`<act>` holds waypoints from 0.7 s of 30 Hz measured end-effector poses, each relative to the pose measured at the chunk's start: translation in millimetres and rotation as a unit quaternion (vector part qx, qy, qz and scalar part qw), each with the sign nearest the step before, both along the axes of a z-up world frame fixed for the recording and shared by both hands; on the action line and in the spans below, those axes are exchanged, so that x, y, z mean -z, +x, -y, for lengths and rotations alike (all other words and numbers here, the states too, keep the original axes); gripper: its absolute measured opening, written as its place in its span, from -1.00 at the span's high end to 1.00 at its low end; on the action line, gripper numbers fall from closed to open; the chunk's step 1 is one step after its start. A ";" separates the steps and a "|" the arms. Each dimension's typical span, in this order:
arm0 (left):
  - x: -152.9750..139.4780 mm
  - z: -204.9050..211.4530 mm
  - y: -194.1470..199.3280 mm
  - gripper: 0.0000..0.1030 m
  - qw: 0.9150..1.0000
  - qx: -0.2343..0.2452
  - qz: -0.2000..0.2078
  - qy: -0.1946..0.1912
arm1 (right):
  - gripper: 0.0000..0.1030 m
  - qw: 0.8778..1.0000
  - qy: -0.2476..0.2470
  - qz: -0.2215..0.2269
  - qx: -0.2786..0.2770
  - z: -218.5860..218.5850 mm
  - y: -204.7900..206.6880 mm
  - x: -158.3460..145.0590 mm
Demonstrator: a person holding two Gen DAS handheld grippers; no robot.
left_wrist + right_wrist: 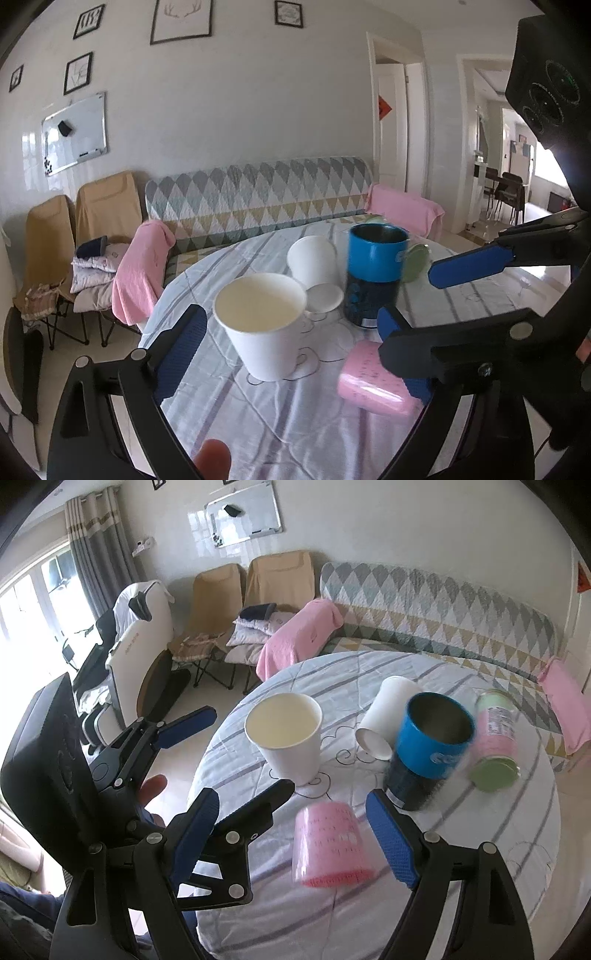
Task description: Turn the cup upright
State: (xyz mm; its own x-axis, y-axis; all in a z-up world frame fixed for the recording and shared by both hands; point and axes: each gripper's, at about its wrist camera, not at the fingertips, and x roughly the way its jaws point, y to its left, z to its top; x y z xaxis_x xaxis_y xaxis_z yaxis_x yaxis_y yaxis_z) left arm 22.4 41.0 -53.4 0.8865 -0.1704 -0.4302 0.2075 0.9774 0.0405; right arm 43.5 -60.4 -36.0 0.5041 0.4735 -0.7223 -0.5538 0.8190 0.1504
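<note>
Blue cup [432, 746] nearly upright, mouth up; white cup [384, 716] on side

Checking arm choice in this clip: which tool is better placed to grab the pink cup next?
Right, probably. The right tool is open with the pink cup directly between its fingers. The left tool, also open, frames the upright white cup, with the pink cup off beside one finger.
</note>
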 end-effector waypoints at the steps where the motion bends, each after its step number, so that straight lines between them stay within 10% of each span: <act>1: -2.3 2.6 -0.9 -0.85 1.000 0.001 0.001 0.001 | -0.61 1.000 0.002 0.002 0.002 2.6 -2.1 -1.1; 21: -37.8 60.9 -57.7 -0.86 0.994 -0.064 -0.019 0.083 | -0.61 0.986 0.071 0.068 0.137 93.9 -65.7 -22.7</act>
